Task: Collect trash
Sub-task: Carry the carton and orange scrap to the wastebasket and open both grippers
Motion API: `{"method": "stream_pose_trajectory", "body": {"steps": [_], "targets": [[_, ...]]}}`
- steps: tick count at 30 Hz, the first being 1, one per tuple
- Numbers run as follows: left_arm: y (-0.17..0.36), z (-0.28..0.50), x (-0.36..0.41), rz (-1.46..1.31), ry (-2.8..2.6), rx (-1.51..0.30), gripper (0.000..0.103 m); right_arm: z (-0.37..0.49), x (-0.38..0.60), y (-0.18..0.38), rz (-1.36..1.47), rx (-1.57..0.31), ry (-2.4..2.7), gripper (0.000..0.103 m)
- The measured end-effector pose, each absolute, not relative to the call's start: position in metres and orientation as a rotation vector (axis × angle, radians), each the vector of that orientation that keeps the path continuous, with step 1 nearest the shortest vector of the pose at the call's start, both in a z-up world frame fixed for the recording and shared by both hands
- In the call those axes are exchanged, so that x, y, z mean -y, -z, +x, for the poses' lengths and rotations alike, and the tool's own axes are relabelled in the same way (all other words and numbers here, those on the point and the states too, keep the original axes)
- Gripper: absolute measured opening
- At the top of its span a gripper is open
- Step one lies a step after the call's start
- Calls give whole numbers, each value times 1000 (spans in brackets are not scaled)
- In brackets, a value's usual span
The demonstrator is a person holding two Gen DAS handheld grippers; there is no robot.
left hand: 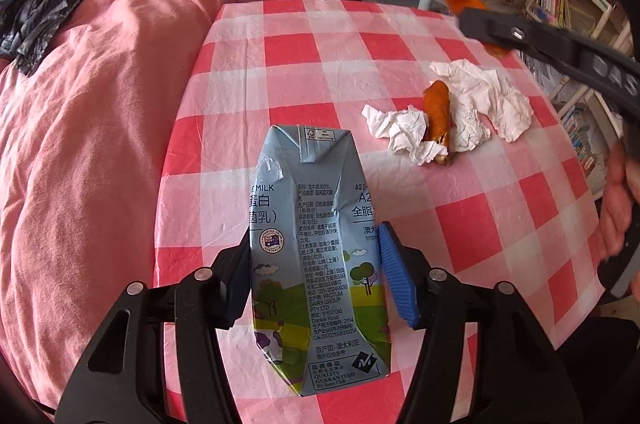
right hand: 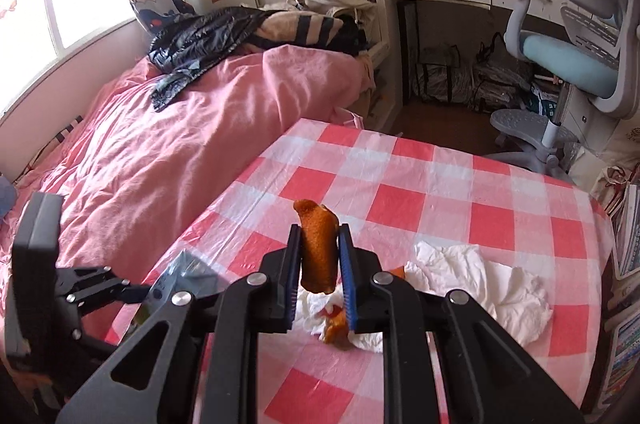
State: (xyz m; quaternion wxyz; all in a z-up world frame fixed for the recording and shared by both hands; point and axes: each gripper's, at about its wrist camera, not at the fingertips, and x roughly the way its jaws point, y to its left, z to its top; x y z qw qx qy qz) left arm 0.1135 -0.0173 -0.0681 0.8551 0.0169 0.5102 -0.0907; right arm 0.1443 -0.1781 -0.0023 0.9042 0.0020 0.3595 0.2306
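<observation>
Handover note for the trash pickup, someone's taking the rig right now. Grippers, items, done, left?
Left gripper: jaws around the milk carton, which lies on the checkered table.
Right gripper: shut on an orange peel piece, held above the table.
Still on the table: crumpled tissues and a second peel piece among them.
Done: nothing binned. No bin in view; a black bag lies on the bed.

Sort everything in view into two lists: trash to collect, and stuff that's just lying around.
Trash to collect:
- milk carton, between the left tool's pads
- orange peel piece, clamped in the right tool
- second peel piece on the table
- crumpled tissues

Just lying about:
- pink duvet
- black jacket
- desk chair
- checked tablecloth
</observation>
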Motion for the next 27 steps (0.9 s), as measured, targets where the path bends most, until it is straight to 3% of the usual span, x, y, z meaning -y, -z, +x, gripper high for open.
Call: {"method": "stream_pose_trajectory", "body": {"steps": [18, 27], "targets": [[38, 77, 56, -44, 454, -922, 55, 36, 278, -6, 126, -730, -500, 19], [26, 53, 192, 79, 736, -901, 55, -40, 408, 12, 120, -751, -277, 19]]}}
